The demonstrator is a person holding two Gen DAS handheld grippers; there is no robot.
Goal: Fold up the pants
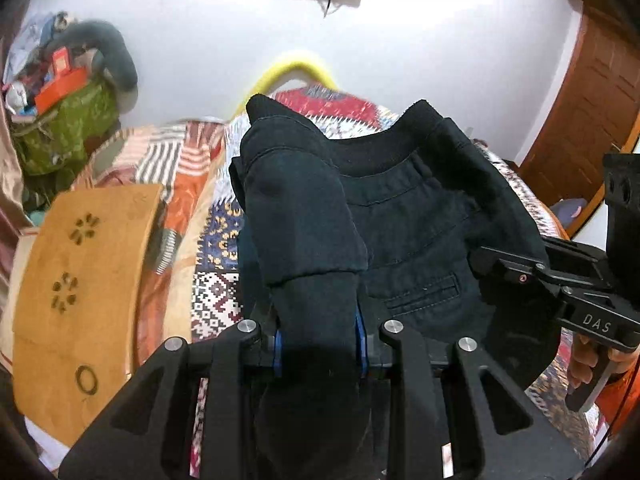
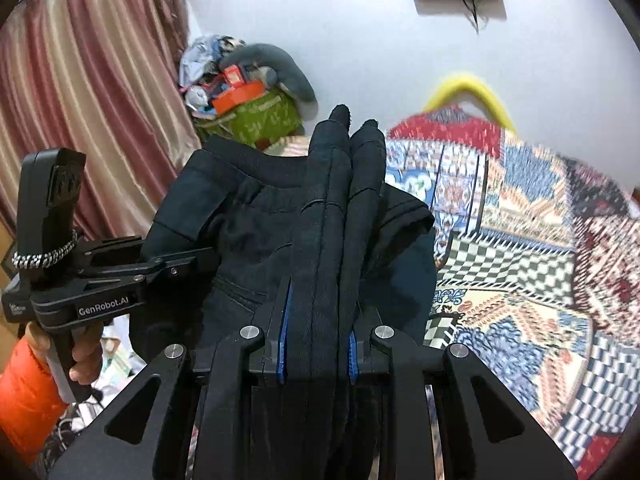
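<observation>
Left wrist camera looks down along the left gripper (image 1: pixel 318 344), whose black jaws with blue pads are clamped on a thick bunched roll of the dark navy cotton pants (image 1: pixel 400 216); the cloth fills the gap between the pads and rises up and away from them. From that pinch the pants stretch to the right, waistband (image 1: pixel 376 152) sagging in a curve and a welt back pocket (image 1: pixel 424 292) facing the camera, over to the right gripper (image 1: pixel 516 268), seen from its side at the right edge with a hand (image 1: pixel 588 364) on its handle. Right wrist camera shows the same from the other end: the right gripper (image 2: pixel 318 354) is closed on several stacked folds of the pants (image 2: pixel 256 216), which stand up between its blue pads, and the left gripper (image 2: pixel 176 268) bites the far left corner of the garment, held by a hand (image 2: pixel 86 356) in an orange sleeve (image 2: pixel 24 384). So the pants hang in the air between the two grippers, held above a bed spread with a multicoloured patchwork quilt (image 2: pixel 520 240). On the left side of the bed lies a tan rectangular mat with dark flower marks (image 1: pixel 80 280). Farther off, by the white wall (image 1: pixel 400 40), sits a green bag heaped with an orange box and clutter (image 1: pixel 68 120), with a pink and cream striped curtain (image 2: pixel 88 100) to its left. A brown wooden door (image 1: pixel 580 100) stands at the far right. The quilt is blurred.
</observation>
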